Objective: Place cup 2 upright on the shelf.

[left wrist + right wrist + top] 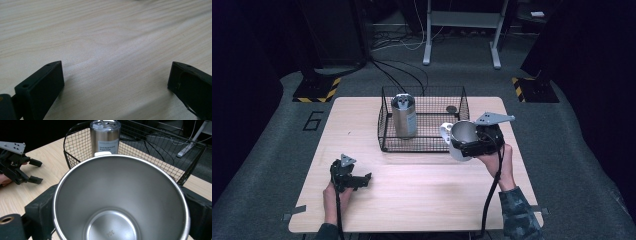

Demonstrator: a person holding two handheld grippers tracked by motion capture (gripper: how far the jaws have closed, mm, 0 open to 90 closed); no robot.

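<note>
Clamping a white-walled mug with a shiny steel inside [460, 139], the right gripper [472, 142] holds it tipped just off the front right corner of the black wire basket [387, 122]; in the right gripper view the mug's open mouth [120, 202] sits between the two jaws pressed against its sides. Inside the basket, toward its left half, a tall steel tumbler with a lid [404, 115] stands upright, and a small dark round piece [451, 108] lies near its back right corner. Well in front and left of the basket, the left gripper [362, 180] rests low over the pale wooden table [422, 200], jaws spread wide, holding nothing.
</note>
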